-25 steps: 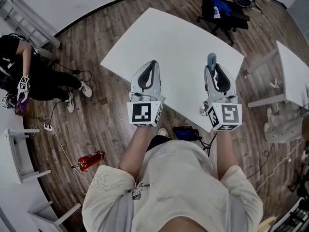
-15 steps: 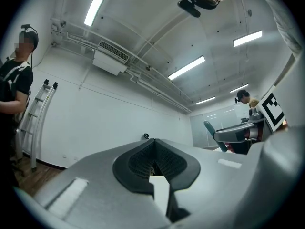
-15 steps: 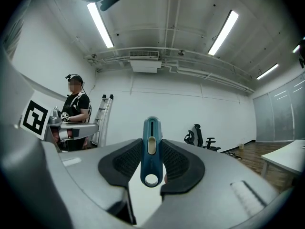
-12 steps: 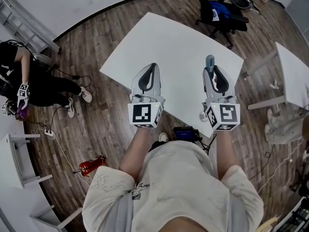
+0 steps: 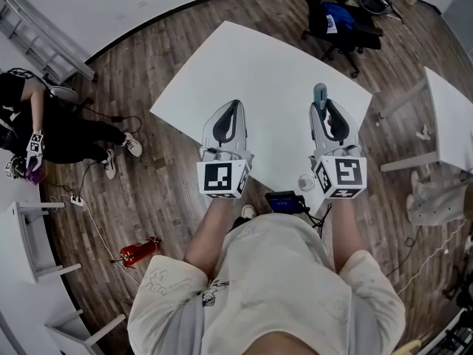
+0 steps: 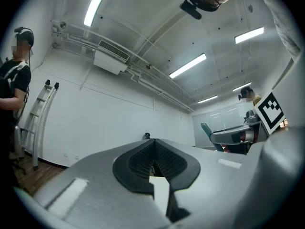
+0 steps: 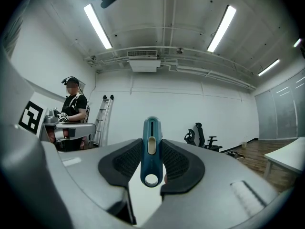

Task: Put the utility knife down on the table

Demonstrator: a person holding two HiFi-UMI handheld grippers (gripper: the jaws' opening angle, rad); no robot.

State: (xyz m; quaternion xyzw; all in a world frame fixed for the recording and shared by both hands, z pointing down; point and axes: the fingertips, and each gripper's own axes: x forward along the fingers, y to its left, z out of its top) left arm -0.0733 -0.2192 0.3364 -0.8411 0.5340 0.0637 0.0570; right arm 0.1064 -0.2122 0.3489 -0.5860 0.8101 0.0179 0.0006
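Observation:
A blue utility knife (image 7: pixel 151 149) stands between the pads of my right gripper (image 7: pixel 151 144), which is shut on it. In the head view the knife's end (image 5: pixel 320 92) sticks out past the right gripper (image 5: pixel 323 106), held level above the near right part of the white table (image 5: pixel 259 65). My left gripper (image 5: pixel 233 106) hovers over the table's near edge, about a hand's width to the left. Its jaws meet at the tip (image 6: pixel 153 141) with nothing between them.
A black office chair (image 5: pixel 340 17) stands beyond the table's far corner. A second white table (image 5: pixel 447 106) is on the right. A person (image 5: pixel 33 124) sits on the floor at the left near a ladder (image 5: pixel 44 32). A red object (image 5: pixel 137 248) and cables lie on the floor.
Both grippers keep their places over the table with the knife still held. Only the head view has shifted slightly.

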